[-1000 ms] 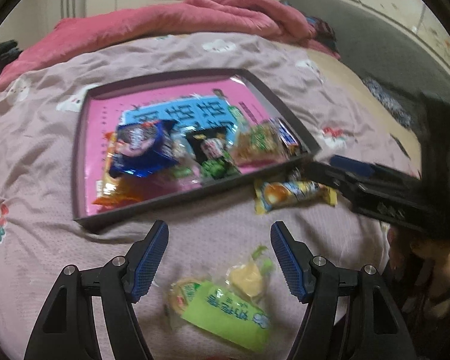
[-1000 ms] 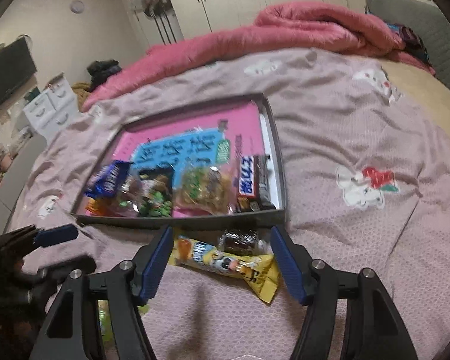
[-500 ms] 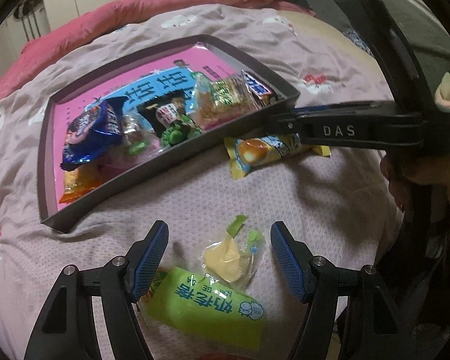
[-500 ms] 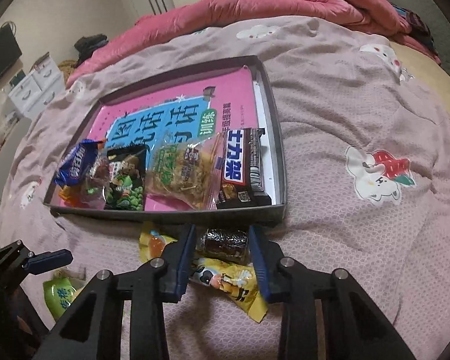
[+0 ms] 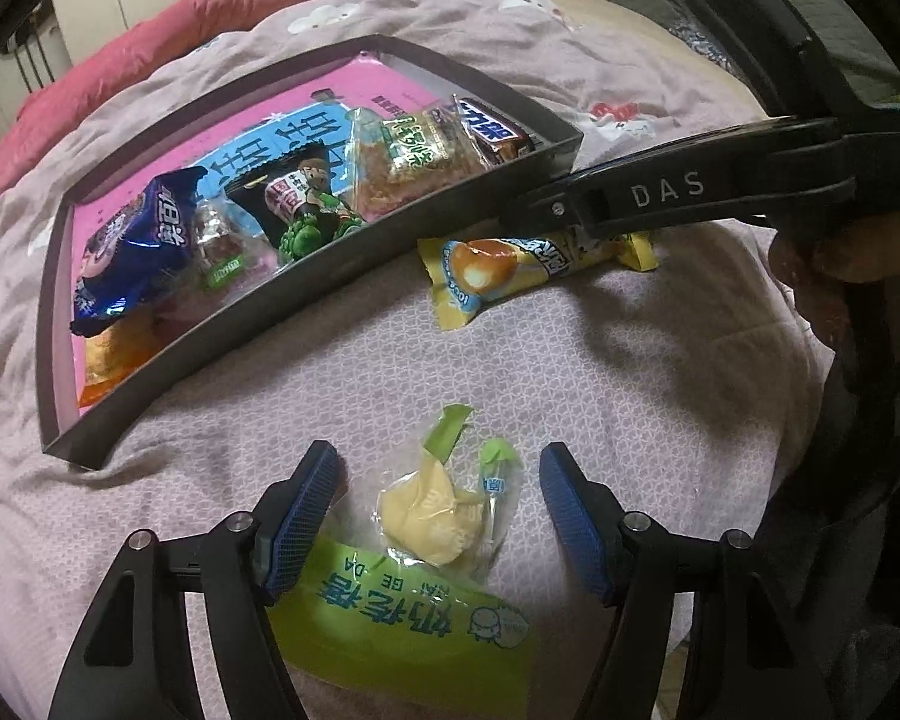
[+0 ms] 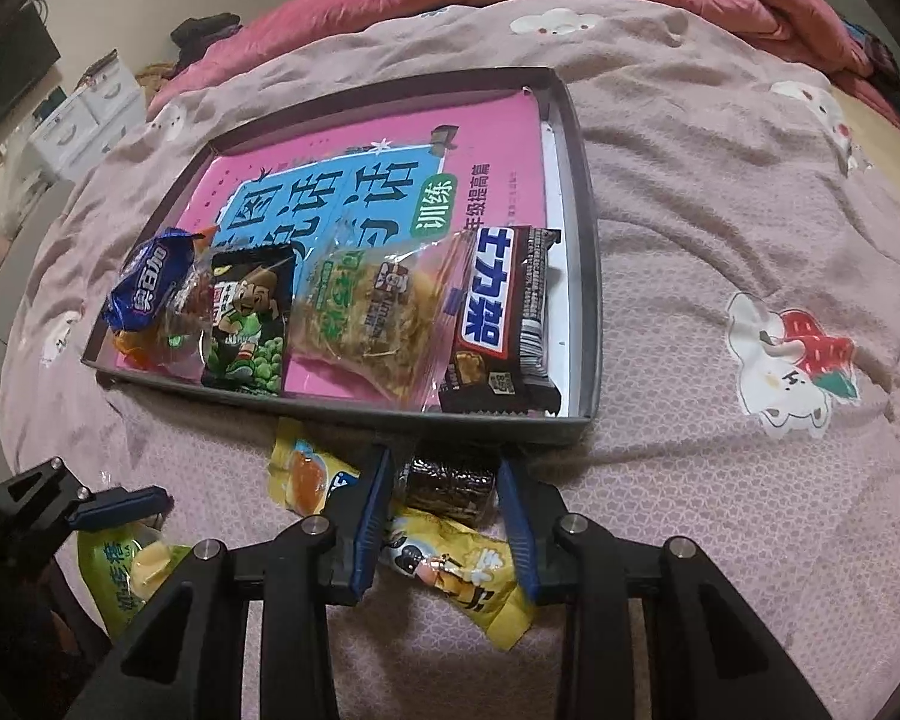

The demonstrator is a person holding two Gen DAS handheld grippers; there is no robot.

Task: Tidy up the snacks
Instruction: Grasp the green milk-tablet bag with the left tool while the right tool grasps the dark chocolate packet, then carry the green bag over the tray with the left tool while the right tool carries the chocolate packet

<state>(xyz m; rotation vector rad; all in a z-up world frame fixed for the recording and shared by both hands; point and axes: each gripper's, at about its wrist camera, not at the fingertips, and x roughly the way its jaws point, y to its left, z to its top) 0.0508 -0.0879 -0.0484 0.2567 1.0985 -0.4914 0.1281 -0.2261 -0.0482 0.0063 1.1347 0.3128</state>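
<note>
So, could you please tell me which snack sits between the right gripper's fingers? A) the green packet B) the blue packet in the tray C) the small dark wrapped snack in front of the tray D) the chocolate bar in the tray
C: the closing right gripper straddles the small dark wrapped snack, just outside the tray.

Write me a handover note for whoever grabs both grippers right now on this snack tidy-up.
Left gripper: closing, pads not yet touching the pale clear-wrapped candy between them; green packet lies beside it.
Right gripper: closing around the small dark snack, which sits on the yellow packet beside the tray; contact unclear.
Done: blue packet, green-pea pack, clear noodle bag and chocolate bar are in the tray.
Left: four loose snacks on the bedspread.
</note>
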